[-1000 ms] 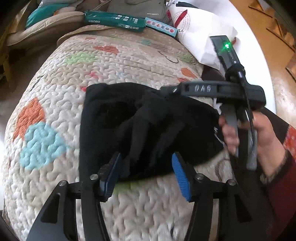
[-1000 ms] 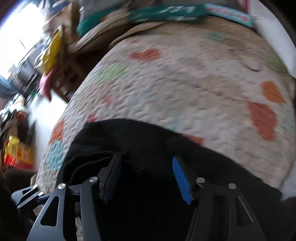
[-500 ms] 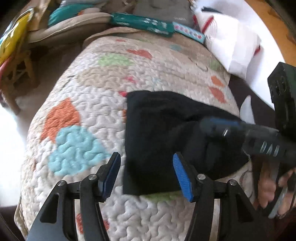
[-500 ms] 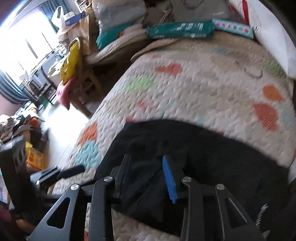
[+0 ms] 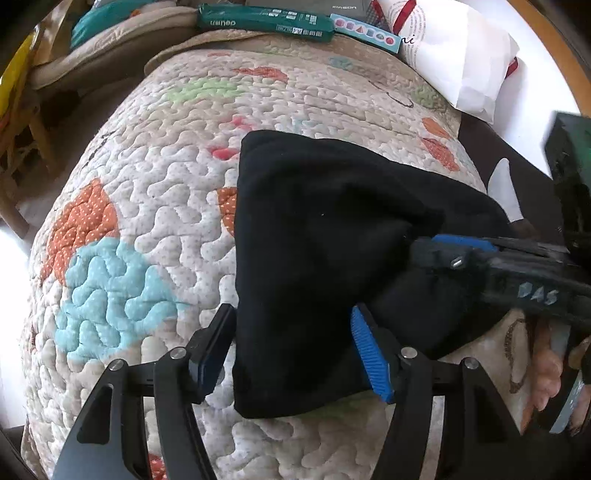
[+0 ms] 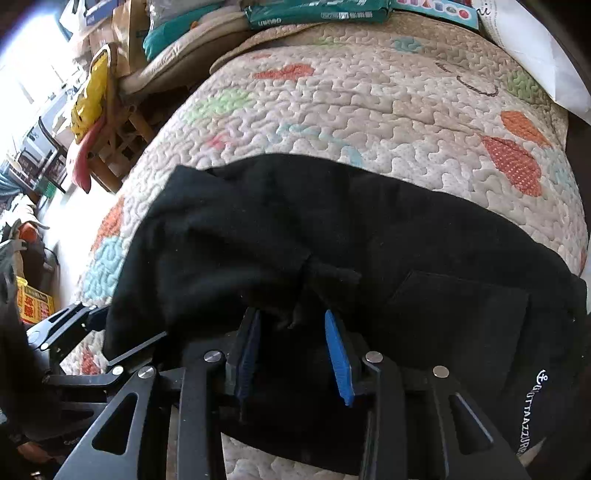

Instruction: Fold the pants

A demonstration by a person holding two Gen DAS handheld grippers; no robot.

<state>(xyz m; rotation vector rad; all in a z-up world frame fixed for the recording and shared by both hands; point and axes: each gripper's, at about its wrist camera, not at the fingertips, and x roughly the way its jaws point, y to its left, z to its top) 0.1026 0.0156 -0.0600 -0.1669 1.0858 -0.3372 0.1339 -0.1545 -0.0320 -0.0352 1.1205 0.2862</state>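
The black pants (image 5: 317, 236) lie folded into a compact bundle on a quilted bedspread (image 5: 155, 177). My left gripper (image 5: 291, 350) is open, its jaws straddling the bundle's near left corner. My right gripper (image 6: 291, 347) has narrowed its jaws around a raised fold of the black pants (image 6: 280, 236); the pads are still a little apart. It shows from the side in the left wrist view (image 5: 443, 254), reaching in from the right. White lettering (image 6: 532, 417) marks the fabric at the lower right.
A white pillow (image 5: 454, 55) and green packets (image 5: 266, 22) lie at the head of the bed. A wooden stand with yellow and pink items (image 6: 92, 122) stands left of the bed, above the bright floor. The bed edge falls away at the left.
My right gripper's jaws narrowed from wide open onto a fold of the pants. My left gripper shifted left, then came in close to the bundle's corner.
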